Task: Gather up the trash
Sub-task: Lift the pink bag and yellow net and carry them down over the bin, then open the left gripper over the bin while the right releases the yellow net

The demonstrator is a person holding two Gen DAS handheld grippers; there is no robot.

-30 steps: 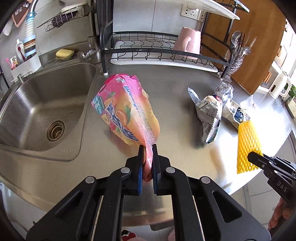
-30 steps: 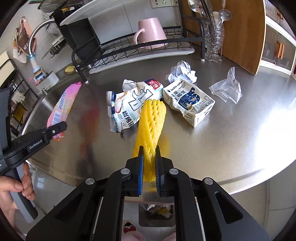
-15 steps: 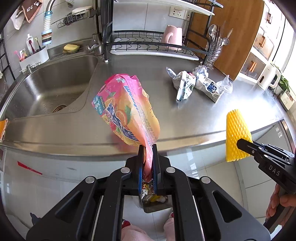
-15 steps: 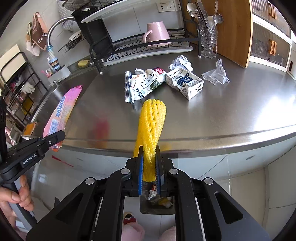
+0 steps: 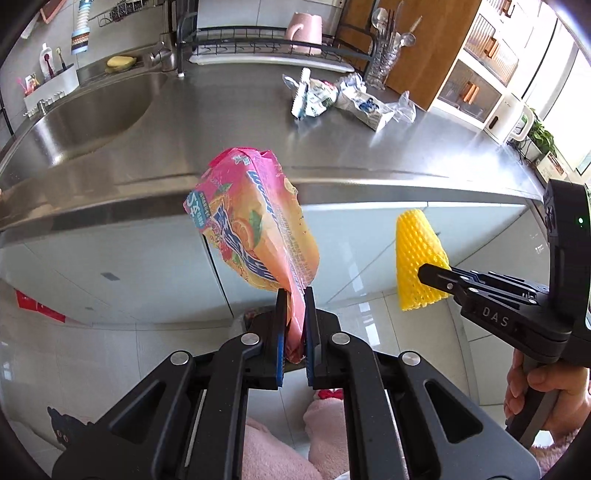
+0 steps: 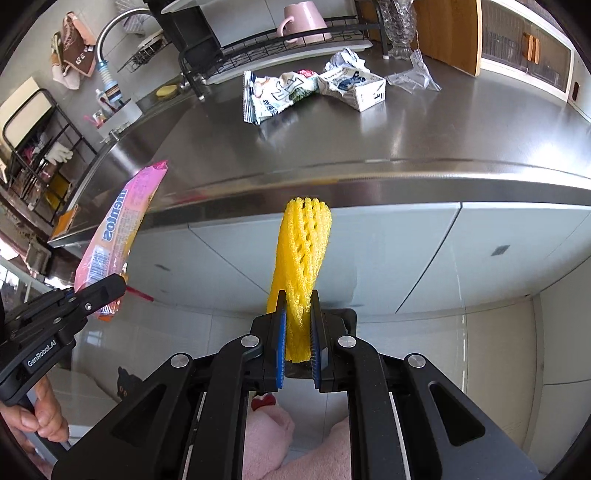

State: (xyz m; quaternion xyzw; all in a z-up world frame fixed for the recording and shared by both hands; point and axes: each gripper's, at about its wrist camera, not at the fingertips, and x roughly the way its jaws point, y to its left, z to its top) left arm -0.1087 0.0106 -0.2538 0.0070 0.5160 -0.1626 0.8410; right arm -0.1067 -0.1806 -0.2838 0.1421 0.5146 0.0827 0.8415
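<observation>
It was a home kitchen, shown by the stainless steel counter (image 5: 229, 122) with its built-in sink (image 5: 85, 118), a dish rack (image 5: 266, 48) holding a pink mug (image 5: 306, 31), a cutlery holder (image 5: 388, 55) and a white kettle (image 5: 511, 122).

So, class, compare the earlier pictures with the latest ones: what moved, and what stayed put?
Both grippers pulled back off the counter and dropped below its edge, carrying their loads: the left gripper with the pink bag, the right gripper with the yellow foam net. Both grips stayed shut. The wrappers and carton stayed put.
</observation>
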